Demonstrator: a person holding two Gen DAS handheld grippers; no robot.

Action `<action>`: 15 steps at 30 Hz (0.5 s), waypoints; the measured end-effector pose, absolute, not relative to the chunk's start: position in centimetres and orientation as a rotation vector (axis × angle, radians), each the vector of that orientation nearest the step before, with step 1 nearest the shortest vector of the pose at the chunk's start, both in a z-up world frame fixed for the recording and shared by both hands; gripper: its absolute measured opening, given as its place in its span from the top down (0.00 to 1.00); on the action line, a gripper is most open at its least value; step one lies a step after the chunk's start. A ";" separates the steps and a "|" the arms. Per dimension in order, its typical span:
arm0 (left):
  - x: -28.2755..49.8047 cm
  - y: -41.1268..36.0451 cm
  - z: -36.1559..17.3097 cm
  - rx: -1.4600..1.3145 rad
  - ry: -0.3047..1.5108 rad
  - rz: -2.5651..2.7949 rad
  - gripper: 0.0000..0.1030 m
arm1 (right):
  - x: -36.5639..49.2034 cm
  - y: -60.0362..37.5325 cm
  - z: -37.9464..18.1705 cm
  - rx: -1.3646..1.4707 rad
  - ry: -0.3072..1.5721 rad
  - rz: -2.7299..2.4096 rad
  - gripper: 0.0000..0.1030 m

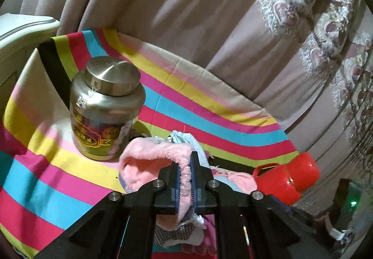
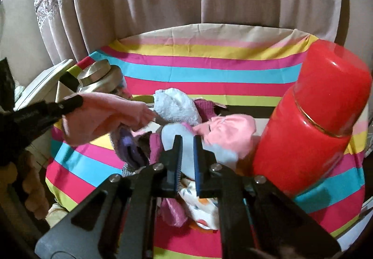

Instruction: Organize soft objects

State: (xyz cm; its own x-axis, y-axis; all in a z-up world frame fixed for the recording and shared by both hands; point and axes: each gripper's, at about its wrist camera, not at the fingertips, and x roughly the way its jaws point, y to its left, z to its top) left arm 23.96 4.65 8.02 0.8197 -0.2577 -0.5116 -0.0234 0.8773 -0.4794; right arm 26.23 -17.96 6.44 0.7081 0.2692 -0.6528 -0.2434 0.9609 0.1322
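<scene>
The left gripper (image 1: 185, 172) has its fingers pinched tight on a fluffy pink cloth (image 1: 149, 161); the right gripper (image 2: 187, 154) is clamped on a pale blue cloth (image 2: 184, 142). Both cloths trail into the pile of soft things (image 2: 177, 119) in the middle of the striped desk (image 2: 209, 72). Snagged neighbours could likely drag along, or a swinging cloth could knock the red flask (image 2: 310, 124) just beside the pile. In view are 1 flask, 1 metal jar (image 1: 105, 112) and 2 held cloths.
</scene>
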 end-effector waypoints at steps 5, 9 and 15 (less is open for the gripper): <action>21.8 4.8 8.4 -0.517 0.585 -0.146 0.93 | 26.8 -17.4 4.9 -0.033 0.816 0.296 0.77; 19.4 4.7 7.4 -0.536 0.594 -0.159 0.93 | 28.3 -17.7 3.8 -0.057 0.826 0.264 0.27; 17.7 5.5 5.2 -0.574 0.634 -0.164 0.93 | 31.6 -16.3 2.6 -0.215 0.873 0.262 0.26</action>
